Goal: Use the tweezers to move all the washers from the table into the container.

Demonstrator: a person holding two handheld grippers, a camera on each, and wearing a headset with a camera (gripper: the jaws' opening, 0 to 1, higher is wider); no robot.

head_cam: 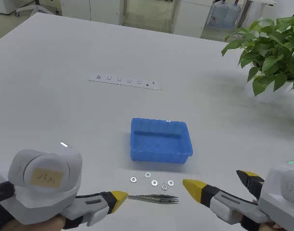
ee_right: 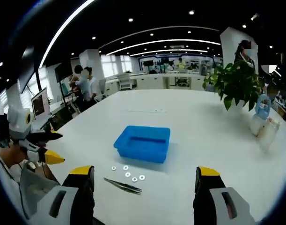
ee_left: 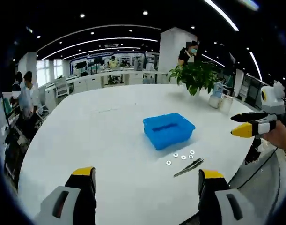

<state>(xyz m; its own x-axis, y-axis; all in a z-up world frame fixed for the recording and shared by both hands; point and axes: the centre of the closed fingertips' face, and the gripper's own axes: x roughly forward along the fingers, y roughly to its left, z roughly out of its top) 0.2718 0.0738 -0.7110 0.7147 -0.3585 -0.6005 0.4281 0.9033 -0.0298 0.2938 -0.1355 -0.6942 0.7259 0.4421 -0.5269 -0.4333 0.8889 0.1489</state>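
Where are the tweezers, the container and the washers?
tweezers (head_cam: 154,197): head view, middle of the shaft.
container (head_cam: 161,155): head view, front wall.
washers (head_cam: 154,183): head view, middle washer of the cluster.

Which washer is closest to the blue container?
The washer second from left in the head view; it sits highest in the cluster, nearer the container wall than the other four.

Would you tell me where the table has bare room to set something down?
Bare table lies left of the blue container, between it and the power strip, and right of it toward the plant. Crowded: in front of the container, where the washers and tweezers lie.
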